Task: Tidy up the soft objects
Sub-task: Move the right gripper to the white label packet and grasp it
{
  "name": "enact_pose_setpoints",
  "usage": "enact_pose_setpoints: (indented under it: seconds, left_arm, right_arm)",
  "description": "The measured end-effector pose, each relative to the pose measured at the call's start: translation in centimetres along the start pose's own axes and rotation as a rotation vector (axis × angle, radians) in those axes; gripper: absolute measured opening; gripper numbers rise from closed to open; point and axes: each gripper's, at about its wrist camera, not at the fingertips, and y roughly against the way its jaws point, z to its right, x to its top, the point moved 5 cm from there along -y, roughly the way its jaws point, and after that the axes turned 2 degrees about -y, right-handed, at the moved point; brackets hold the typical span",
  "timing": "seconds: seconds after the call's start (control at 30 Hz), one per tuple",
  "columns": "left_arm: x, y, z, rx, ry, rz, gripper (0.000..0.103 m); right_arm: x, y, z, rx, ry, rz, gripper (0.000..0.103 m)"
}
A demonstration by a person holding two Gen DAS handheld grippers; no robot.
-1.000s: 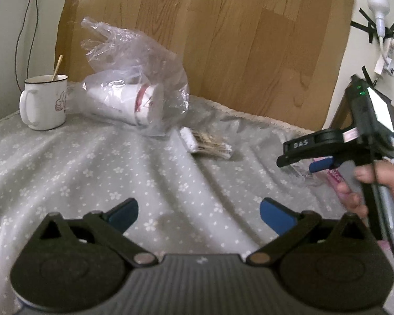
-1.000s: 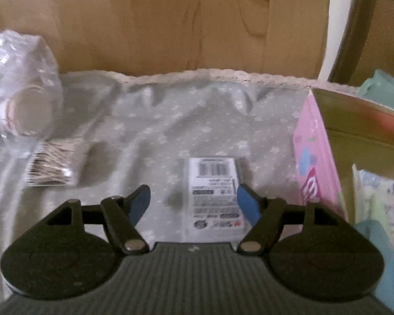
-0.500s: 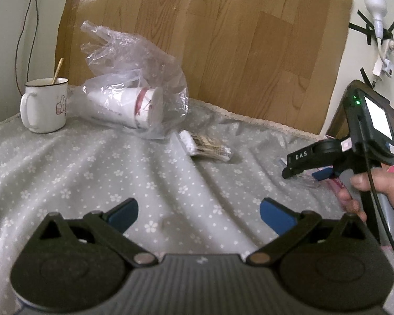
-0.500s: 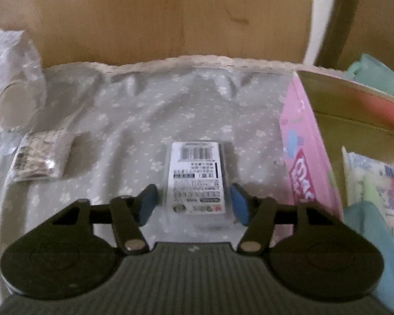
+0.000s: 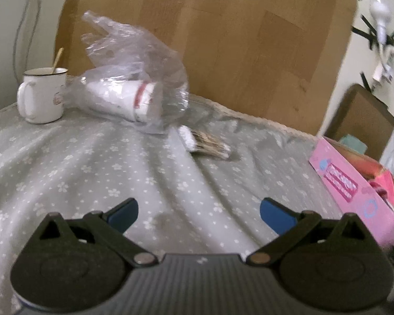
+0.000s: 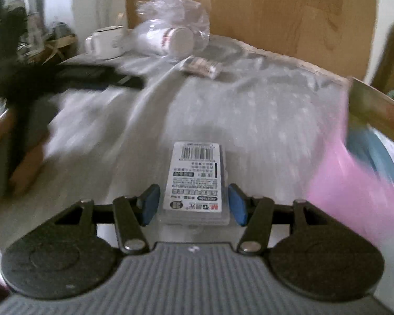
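Observation:
My right gripper (image 6: 194, 204) is shut on a small clear packet with a white barcode label (image 6: 197, 181) and holds it lifted above the grey flowered cloth (image 6: 249, 110). My left gripper (image 5: 198, 214) is open and empty, low over the cloth (image 5: 92, 173). A clear plastic bag with white paper cups (image 5: 128, 97) lies at the back left; it also shows in the right wrist view (image 6: 173, 36). A small bundle of cotton swabs (image 5: 207, 144) lies beside it, also seen in the right wrist view (image 6: 202, 65).
A pink cardboard box (image 5: 354, 186) with items inside stands at the right, blurred in the right wrist view (image 6: 354, 178). A white enamel mug with a stick (image 5: 40, 97) stands at the back left. A wood-pattern board (image 5: 223, 39) leans behind the table.
My right gripper has closed on the labelled packet and lifted it, swinging back and left. It has left the left wrist view, which has turned a little right to show the pink box.

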Motion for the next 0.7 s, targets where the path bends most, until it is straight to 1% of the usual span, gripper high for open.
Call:
enact_pose_setpoints:
  seconds: [0.07,0.13,0.2,0.23,0.3,0.33,0.4,0.47,0.53,0.57,0.6,0.63,0.7]
  left_arm:
    - [-0.2,0.0,0.7,-0.013,-0.033,-0.020,0.102]
    - [-0.6,0.3,1.6,-0.031,-0.042,-0.042,0.102]
    - [-1.1,0.9,3.2,-0.101,-0.008,-0.072,0.102]
    - [-1.4,1.4,4.7,-0.147,-0.005,-0.088,0.102]
    - [-1.8,2.3,8.0,-0.209,-0.038,-0.125,0.102]
    - [-2.1,2.6,10.0,-0.245,-0.060,-0.159,0.102]
    - [-3.0,2.9,13.5,-0.328,-0.085,-0.245,0.102]
    - [-4.0,2.9,16.4,-0.391,-0.107,-0.323,0.102]
    - [-5.3,2.8,18.4,-0.427,-0.119,-0.392,0.102]
    - [-5.8,2.6,19.0,-0.440,-0.115,-0.422,0.102]
    - [-6.5,2.3,19.6,-0.458,-0.104,-0.462,0.102]
    - [-6.8,2.4,19.9,-0.451,-0.112,-0.449,0.102]
    - [-7.2,2.4,20.7,-0.440,-0.151,-0.443,0.099]
  right_arm:
    - [-2.6,2.7,-0.6,-0.020,0.014,0.033,0.059]
    - [-4.6,4.9,-0.3,-0.056,-0.009,0.064,0.059]
    - [-6.0,6.3,0.7,-0.115,-0.057,0.090,0.059]
    - [-6.6,6.8,1.4,-0.141,-0.093,0.101,0.060]
    - [-7.3,7.4,2.9,-0.169,-0.170,0.120,0.060]
    - [-7.7,7.8,3.3,-0.173,-0.194,0.128,0.062]
    - [-8.1,8.1,3.6,-0.169,-0.221,0.147,0.065]
    - [-8.7,8.5,3.4,-0.167,-0.229,0.164,0.069]
    - [-9.2,8.8,3.5,-0.157,-0.226,0.183,0.069]
    - [-9.5,9.0,3.4,-0.150,-0.218,0.192,0.066]
    - [-9.8,9.3,3.3,-0.145,-0.207,0.201,0.060]
    - [-10.0,9.5,3.2,-0.136,-0.197,0.208,0.059]
    - [-10.5,10.2,3.5,-0.086,-0.230,0.225,0.059]
